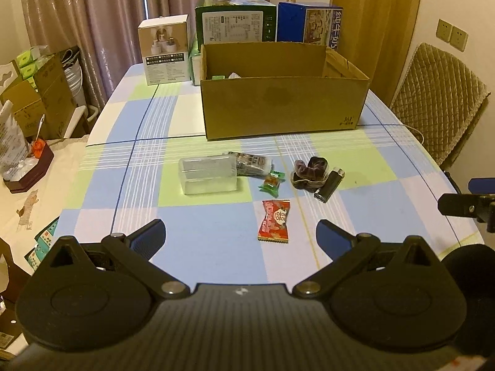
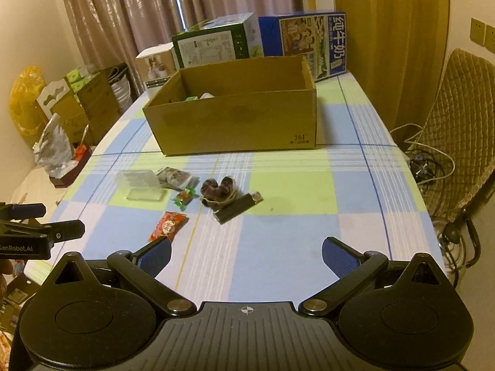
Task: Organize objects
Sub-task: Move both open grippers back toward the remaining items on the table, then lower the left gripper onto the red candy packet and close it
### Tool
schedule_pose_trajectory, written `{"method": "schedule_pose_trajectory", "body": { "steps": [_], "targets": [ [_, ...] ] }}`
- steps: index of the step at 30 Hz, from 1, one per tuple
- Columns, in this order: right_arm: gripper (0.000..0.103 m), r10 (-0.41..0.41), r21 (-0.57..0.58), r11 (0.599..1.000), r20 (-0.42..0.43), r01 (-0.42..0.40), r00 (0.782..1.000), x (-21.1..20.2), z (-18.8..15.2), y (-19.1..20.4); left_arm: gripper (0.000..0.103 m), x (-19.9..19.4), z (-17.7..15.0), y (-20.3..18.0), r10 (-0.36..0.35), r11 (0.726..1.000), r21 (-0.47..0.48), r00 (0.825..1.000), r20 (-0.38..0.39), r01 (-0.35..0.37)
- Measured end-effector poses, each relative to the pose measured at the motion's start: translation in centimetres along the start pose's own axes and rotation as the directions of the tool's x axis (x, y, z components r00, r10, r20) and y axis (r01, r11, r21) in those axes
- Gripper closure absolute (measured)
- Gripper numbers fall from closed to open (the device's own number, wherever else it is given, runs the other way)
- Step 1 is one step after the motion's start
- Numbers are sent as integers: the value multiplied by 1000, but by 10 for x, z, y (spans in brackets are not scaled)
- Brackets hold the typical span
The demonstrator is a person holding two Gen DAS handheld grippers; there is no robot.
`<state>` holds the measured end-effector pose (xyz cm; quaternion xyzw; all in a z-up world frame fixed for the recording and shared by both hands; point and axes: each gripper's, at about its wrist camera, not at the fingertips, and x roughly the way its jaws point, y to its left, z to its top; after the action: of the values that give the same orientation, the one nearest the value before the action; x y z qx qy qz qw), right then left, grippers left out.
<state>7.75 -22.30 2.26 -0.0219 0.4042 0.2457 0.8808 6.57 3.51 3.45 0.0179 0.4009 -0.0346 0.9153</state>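
Poised above a checked counter (image 1: 216, 247), left gripper (image 1: 240, 235) and right gripper (image 2: 246, 252) both spread wide, holding nothing. Scattered between them and an open cardboard box (image 1: 278, 108): a clear plastic case (image 1: 208, 175) touching a dark printed packet (image 1: 252, 163), a green-wrapped candy (image 1: 271, 181) just beside it, a red snack sachet (image 1: 275, 221) nearest the left gripper, and a dark velvet scrunchie (image 1: 310, 171) touching a black lighter (image 1: 329, 185). Behind the box, against the curtain, three printed cartons: white (image 1: 164, 49), green (image 1: 235, 20), blue (image 1: 309, 21).
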Motion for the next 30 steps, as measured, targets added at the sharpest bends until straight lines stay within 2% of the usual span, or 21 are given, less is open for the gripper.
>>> {"method": "schedule_pose_trajectory", "body": {
  "steps": [12,17,30],
  "targets": [
    [2,1,-2,1000,-23,-1,1000,10,-5,-4,2,17,-7,-13,-15,1000,25,1000,-26,15],
    [2,-12,-16,1000,-43,11,999,20,-8,-7,2,33,-12,-15,-29,999,27,997,-67,31],
    [2,-17,-38,999,-66,14,998,41,-8,-16,2,60,-15,-18,-49,998,22,992,-113,52]
  ]
}}
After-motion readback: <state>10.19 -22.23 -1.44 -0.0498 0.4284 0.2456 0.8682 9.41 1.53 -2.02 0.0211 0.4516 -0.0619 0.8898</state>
